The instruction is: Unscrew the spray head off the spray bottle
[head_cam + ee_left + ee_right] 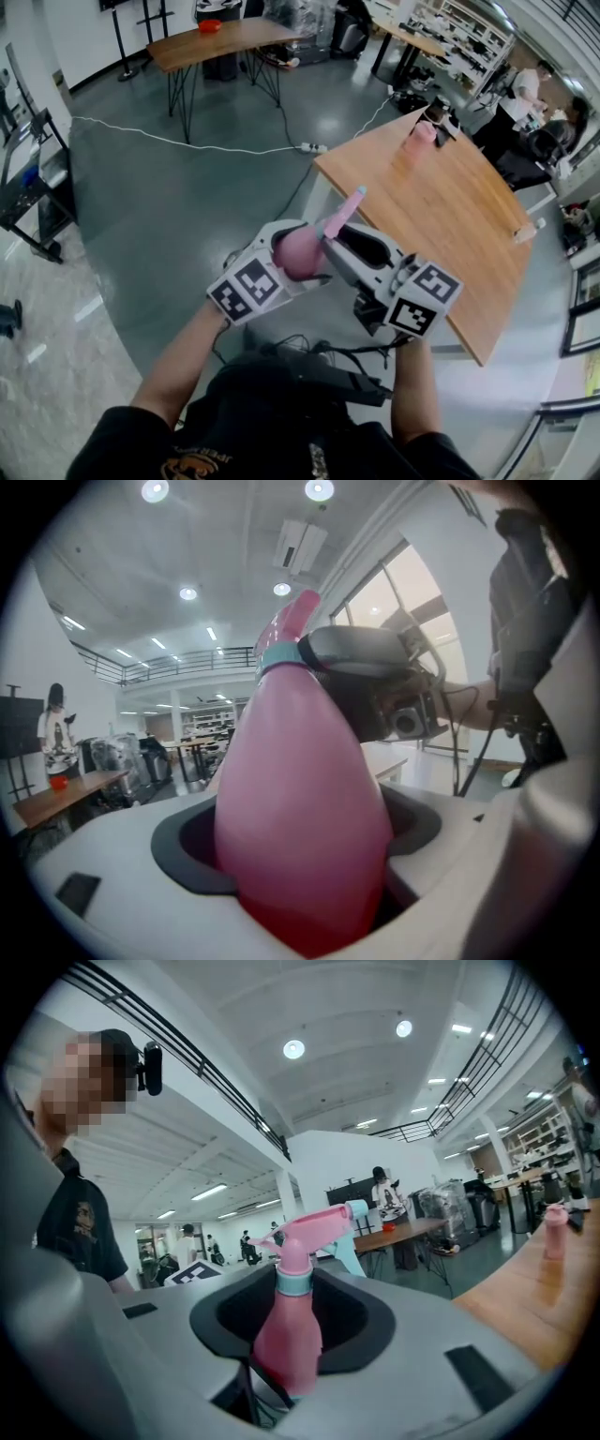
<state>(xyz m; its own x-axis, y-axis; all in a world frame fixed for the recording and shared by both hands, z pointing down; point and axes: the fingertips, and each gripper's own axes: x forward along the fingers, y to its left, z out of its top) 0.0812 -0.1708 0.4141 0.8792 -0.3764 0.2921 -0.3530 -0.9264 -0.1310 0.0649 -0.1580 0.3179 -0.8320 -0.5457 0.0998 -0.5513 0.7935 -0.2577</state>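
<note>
Spray bottle (298, 251) held up off the surface (469, 225)
Left gripper (272, 270) jaws squeeze its fat body. Right gripper (349, 251) jaws pinch its neck. Spray head (343, 214), pointing to 1 o'clock, is not off yet.

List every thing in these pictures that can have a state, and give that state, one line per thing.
spray bottle: held in the air, tilted, gripped at two places.
spray head: on the bottle, not unscrewed.
left gripper: shut on the bottle's body.
right gripper: shut on the bottle's neck, by the teal collar.
pink item: standing upright on the wooden table, untouched.
</note>
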